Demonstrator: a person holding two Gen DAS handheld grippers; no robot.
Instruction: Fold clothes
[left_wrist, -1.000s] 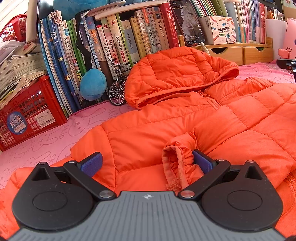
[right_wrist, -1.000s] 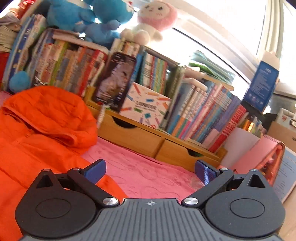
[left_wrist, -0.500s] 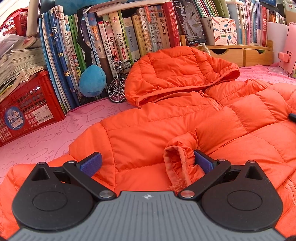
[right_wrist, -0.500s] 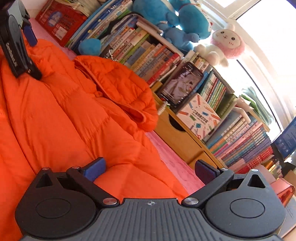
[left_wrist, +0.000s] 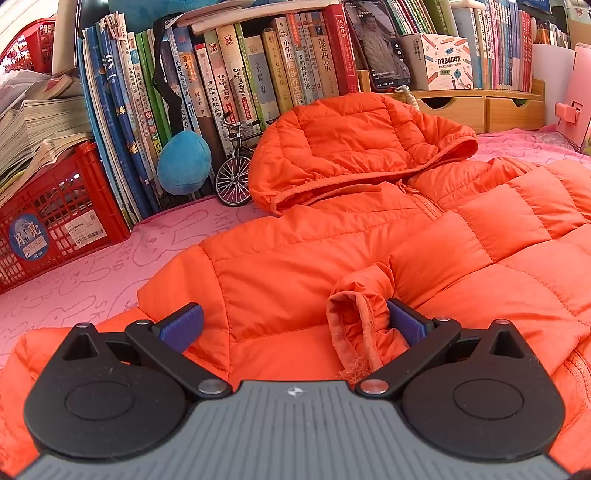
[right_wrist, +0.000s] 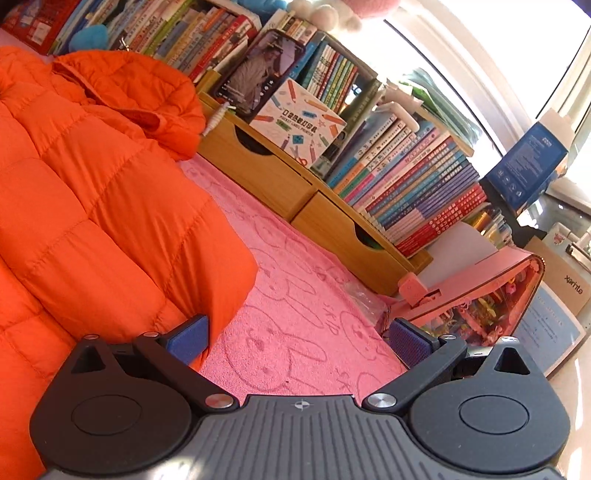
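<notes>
Both tongs were spread wide, nothing clamped. Left gripper (left_wrist: 291, 326) sat low over the orange jacket (left_wrist: 369, 258), its right blue pad touching the rolled sleeve cuff (left_wrist: 356, 314), which lay inside the gap but was not pinched. Right gripper (right_wrist: 295, 339) hovered at the jacket's side edge (right_wrist: 221, 277), left pad against the orange fabric, right pad over bare pink cloth.

Jacket lay front-up on the pink bunny-print cloth (left_wrist: 92, 273), filling centre and right of the left wrist view and the left half of the right wrist view. Hood (left_wrist: 354, 147) was propped toward the books, upper centre. Sleeve was folded in across the chest, cuff at lower centre.

Change over the last second: left view barely shifted, cuff stayed in the open gap. Right view swung a lot, from looking at the wooden drawers (right_wrist: 295, 192), to over the jacket body, to now at the jacket's right edge, lower left of frame. Likely the left sleeve fold was done and the right side was being lined up next; the grab had not been made yet.

Surroundings: row of books (left_wrist: 221, 81), red crate (left_wrist: 55, 221) at left, blue plush (left_wrist: 184, 162), toy bicycle (left_wrist: 236, 173), phone (right_wrist: 258, 70), pink case (right_wrist: 480, 280) at right.
</notes>
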